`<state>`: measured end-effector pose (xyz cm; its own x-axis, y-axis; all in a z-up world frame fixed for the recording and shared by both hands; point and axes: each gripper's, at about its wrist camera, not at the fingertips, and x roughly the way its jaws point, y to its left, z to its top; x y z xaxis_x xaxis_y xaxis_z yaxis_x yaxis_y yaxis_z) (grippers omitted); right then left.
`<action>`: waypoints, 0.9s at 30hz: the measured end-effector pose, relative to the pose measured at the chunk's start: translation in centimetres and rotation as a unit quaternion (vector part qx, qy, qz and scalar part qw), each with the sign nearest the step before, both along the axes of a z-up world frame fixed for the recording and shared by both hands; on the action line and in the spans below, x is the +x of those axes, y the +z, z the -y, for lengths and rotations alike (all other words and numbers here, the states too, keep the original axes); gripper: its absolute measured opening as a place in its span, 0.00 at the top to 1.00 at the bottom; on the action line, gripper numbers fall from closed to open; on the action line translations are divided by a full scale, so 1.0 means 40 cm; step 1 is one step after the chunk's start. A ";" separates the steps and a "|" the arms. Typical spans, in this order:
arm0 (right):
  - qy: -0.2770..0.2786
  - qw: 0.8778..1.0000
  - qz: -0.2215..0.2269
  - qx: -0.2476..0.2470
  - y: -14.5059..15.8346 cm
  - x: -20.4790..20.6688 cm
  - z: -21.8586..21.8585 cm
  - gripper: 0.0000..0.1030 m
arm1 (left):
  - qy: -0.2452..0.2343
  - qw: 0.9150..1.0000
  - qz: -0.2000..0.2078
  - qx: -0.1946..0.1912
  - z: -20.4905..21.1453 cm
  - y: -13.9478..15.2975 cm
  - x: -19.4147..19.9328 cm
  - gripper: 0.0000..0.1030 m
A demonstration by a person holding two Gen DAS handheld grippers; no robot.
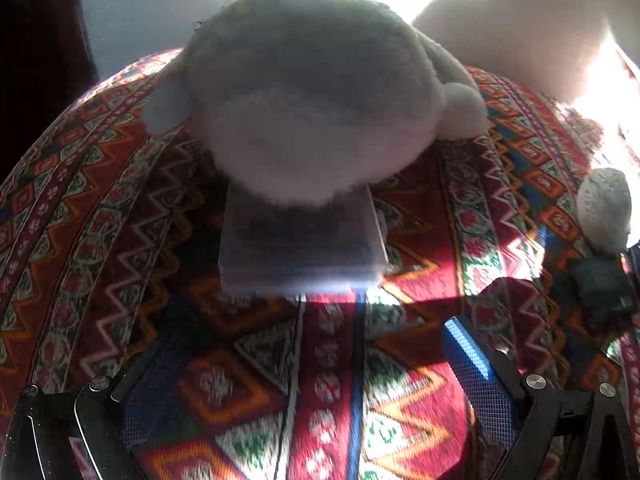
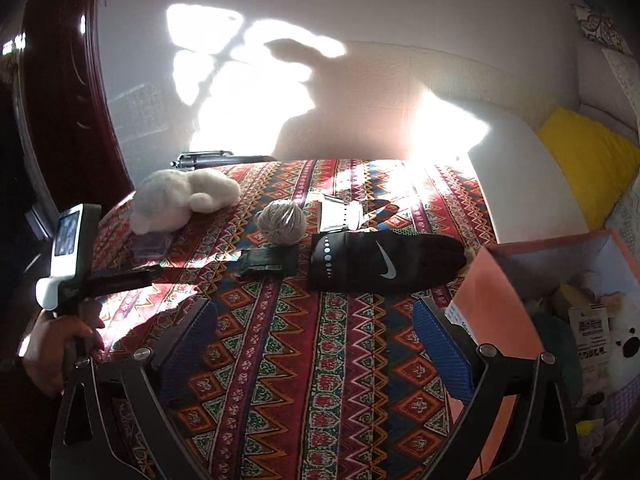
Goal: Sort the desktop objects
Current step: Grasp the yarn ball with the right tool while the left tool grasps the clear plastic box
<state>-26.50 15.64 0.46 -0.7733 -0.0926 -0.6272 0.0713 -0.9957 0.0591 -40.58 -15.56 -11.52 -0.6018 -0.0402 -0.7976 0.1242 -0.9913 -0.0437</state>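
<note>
In the left wrist view a white plush toy (image 1: 304, 92) lies on the patterned cloth, its front resting on a clear plastic box (image 1: 300, 248). My left gripper (image 1: 312, 384) stands open a short way in front of that box, nothing between its blue pads. The right wrist view shows the plush toy (image 2: 184, 198) and clear box (image 2: 150, 246) at the far left. In a row to their right lie a grey yarn ball (image 2: 281, 220), a dark folded item (image 2: 268, 262) and a black glove (image 2: 384, 262). My right gripper (image 2: 318, 344) is open and empty, short of the glove.
An orange storage box (image 2: 496, 300) holding a plush bear and packets stands at the right edge. A white ribbed object (image 2: 340, 216) sits behind the glove. A hand (image 2: 60, 344) grips the left tool. A wall runs close behind the table, and a yellow cushion (image 2: 588, 160) lies at the right.
</note>
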 end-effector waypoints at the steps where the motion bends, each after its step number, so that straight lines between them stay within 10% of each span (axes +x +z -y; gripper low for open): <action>1: 0.006 1.000 0.003 -0.003 -0.009 -0.025 0.006 0.03 | 0.004 1.000 -0.004 -0.002 0.006 -0.003 -0.022 0.01; 14: 0.055 0.998 0.043 0.006 -0.175 -0.492 0.116 0.03 | 0.000 0.990 -0.081 0.116 0.065 -0.010 -0.010 0.28; 16: 0.058 0.997 0.050 -0.006 -0.169 -0.456 0.115 0.13 | -0.002 0.990 -0.082 0.115 0.060 -0.009 -0.007 0.29; 17: 0.060 0.997 0.053 -0.011 -0.166 -0.438 0.115 0.34 | -0.003 0.990 -0.083 0.116 0.059 -0.009 -0.006 0.29; 27: 0.076 0.991 0.083 -0.070 -0.137 -0.257 0.109 0.35 | -0.054 0.994 -0.030 0.092 -0.049 0.022 0.271 0.29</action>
